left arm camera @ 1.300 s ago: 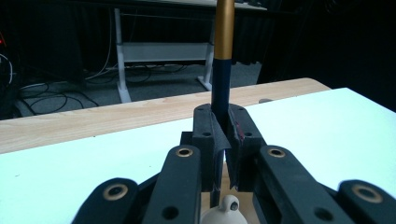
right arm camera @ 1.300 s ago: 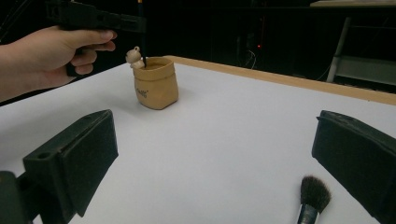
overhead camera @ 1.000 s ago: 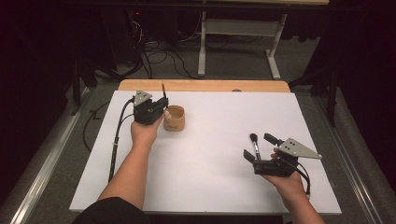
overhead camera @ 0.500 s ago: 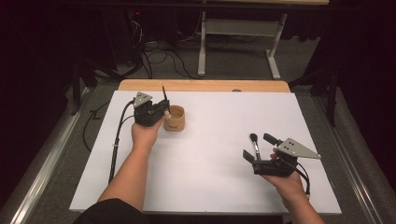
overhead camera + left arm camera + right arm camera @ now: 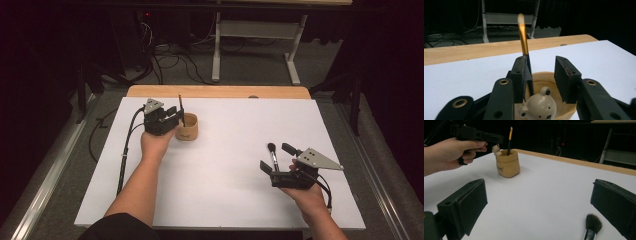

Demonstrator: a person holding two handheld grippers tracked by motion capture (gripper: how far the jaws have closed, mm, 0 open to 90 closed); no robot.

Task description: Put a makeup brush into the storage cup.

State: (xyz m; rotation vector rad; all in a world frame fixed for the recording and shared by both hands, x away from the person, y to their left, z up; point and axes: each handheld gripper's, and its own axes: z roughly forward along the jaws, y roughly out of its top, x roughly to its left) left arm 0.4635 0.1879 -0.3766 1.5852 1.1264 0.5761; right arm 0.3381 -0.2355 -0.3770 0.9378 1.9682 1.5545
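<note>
While pencil (image 5: 523, 37) stands in cup (image 5: 187, 127) | left hand-held gripper (image 5: 541, 75) just released it | right hand-held gripper (image 5: 536, 202) unclenched

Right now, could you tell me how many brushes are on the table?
2. One brush stands upright in the tan cup by the left gripper. The other brush lies flat between the right gripper's open jaws.

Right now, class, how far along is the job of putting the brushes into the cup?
Done: one brush stands in the cup. In hand: the left gripper, jaws just opening, has it beside one jaw. Left: the second brush lies on the table between the open right gripper jaws, not yet lifted.
</note>
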